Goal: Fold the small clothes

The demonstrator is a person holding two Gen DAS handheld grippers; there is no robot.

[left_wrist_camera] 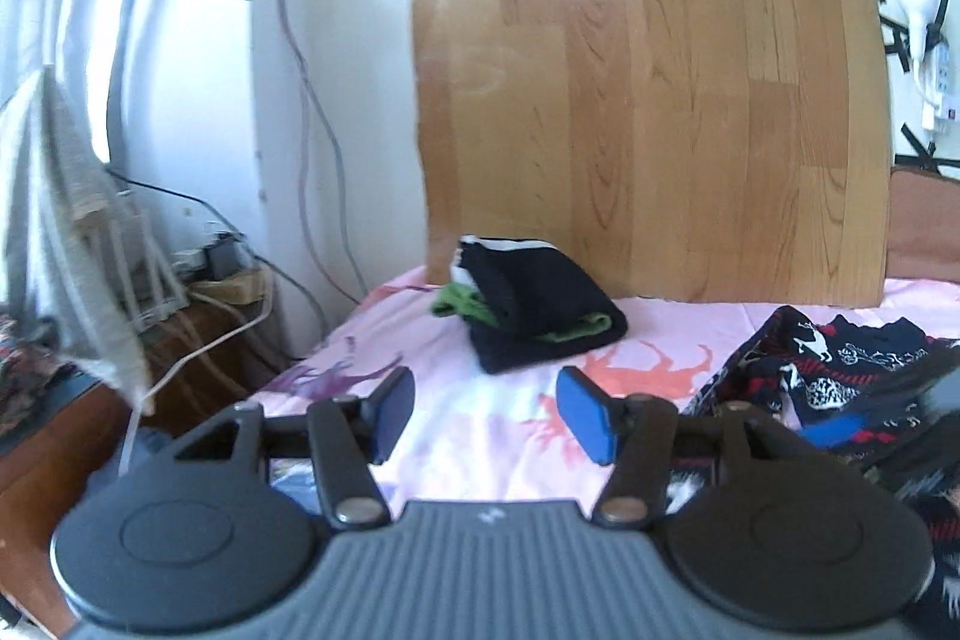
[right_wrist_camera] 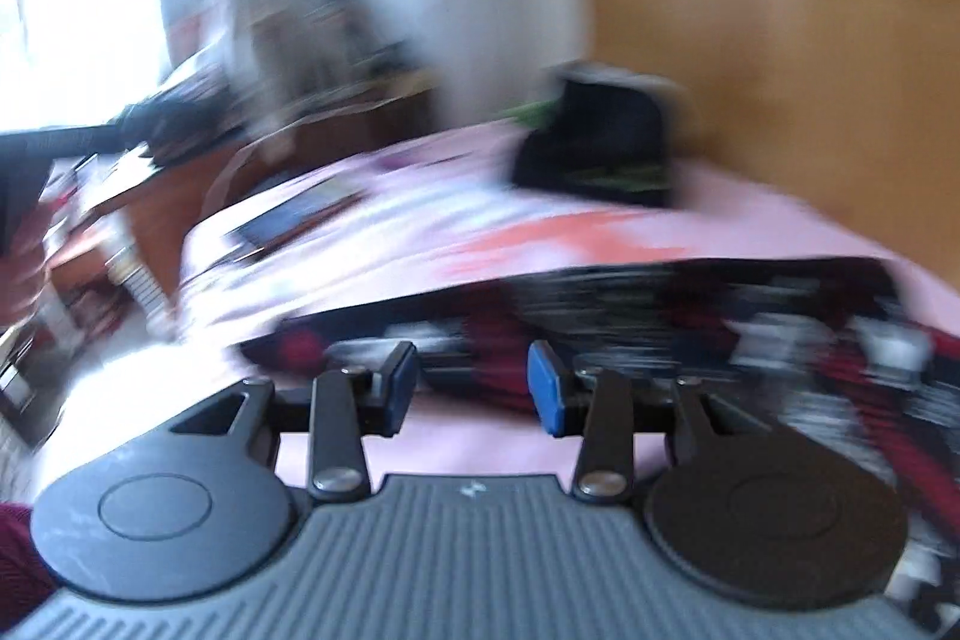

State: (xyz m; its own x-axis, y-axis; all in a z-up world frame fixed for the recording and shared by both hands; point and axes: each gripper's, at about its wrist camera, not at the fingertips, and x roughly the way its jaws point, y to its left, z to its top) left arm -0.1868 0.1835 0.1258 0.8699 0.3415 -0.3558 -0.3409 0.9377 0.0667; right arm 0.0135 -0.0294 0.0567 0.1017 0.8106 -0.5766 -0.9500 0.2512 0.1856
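Lying beside folded pile: patterned garment.

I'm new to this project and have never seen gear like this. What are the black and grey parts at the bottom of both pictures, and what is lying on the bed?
Those parts are handheld grasping tools; a person carries one in each hand, and each has a wide-angle camera looking along its two blue-padded fingers. One picture comes from the left tool, the other, blurred, from the right tool. Both stand open and hold nothing. On the pink bed sheet sits a folded pile of black and green clothes, with a dark patterned garment spread out to its right, not yet folded. A wooden board is taped to the wall behind.
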